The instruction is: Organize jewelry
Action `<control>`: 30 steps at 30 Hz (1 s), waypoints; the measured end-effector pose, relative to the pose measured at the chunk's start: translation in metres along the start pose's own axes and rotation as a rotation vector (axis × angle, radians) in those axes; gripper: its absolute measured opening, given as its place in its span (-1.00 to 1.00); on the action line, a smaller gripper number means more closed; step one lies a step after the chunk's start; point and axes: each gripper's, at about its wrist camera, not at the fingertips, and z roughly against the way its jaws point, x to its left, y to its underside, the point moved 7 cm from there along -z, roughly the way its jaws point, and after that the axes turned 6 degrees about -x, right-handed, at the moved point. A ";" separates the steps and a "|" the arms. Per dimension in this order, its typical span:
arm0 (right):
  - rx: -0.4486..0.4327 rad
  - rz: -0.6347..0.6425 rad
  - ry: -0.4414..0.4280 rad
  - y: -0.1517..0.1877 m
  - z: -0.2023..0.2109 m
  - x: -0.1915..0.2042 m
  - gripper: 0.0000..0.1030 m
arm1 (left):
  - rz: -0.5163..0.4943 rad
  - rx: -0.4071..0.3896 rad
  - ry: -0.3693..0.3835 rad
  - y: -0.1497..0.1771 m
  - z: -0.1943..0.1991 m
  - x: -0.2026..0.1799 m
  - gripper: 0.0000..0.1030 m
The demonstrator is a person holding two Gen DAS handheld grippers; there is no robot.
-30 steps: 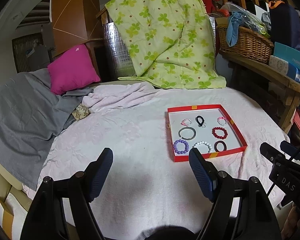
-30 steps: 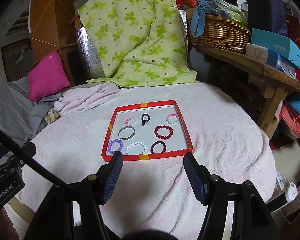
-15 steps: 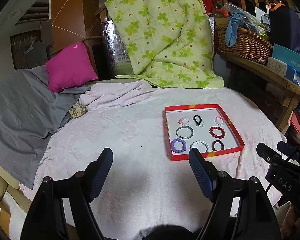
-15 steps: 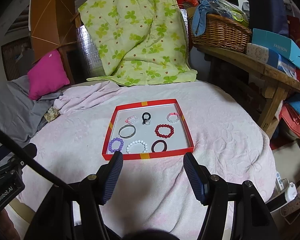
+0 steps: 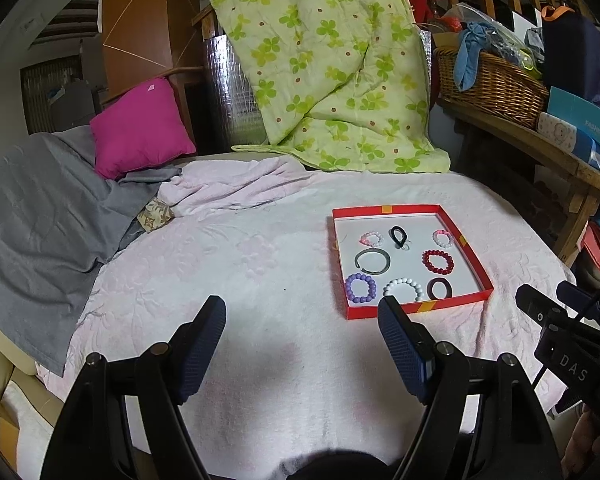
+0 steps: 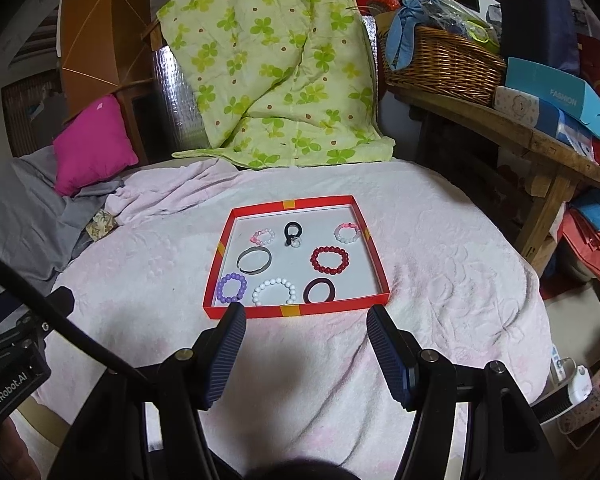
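A red-rimmed tray (image 5: 470,252) (image 6: 374,256) with a white floor lies on the pink-covered bed. Several bracelets lie apart in it: purple beads (image 6: 231,287), white beads (image 6: 274,291), a dark maroon bangle (image 6: 320,290), red beads (image 6: 330,259), a grey bangle (image 6: 254,261), a black loop (image 6: 292,232) and two small pink-white ones. My left gripper (image 5: 302,310) is open and empty, above the bed left of the tray. My right gripper (image 6: 304,316) is open and empty, just short of the tray's near rim.
A green clover quilt (image 5: 332,72) hangs at the back. A magenta pillow (image 5: 138,128) and grey blanket (image 5: 32,208) lie left. A wooden shelf (image 6: 512,128) with a wicker basket (image 6: 440,64) and boxes stands right. The bed edge drops off on the right.
Both grippers have drawn back slightly and stayed open; the tray sits a little farther off in both views. Nothing in the tray has moved.
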 end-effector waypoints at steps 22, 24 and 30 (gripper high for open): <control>0.001 0.004 0.002 -0.002 -0.005 0.000 0.29 | -0.010 0.008 0.001 -0.001 -0.004 -0.001 0.53; -0.001 0.005 0.003 -0.003 -0.004 0.001 0.29 | -0.010 0.006 0.003 -0.001 -0.003 -0.001 0.53; -0.005 0.013 0.007 -0.005 -0.001 0.004 0.29 | -0.010 0.007 0.003 -0.001 -0.003 0.000 0.53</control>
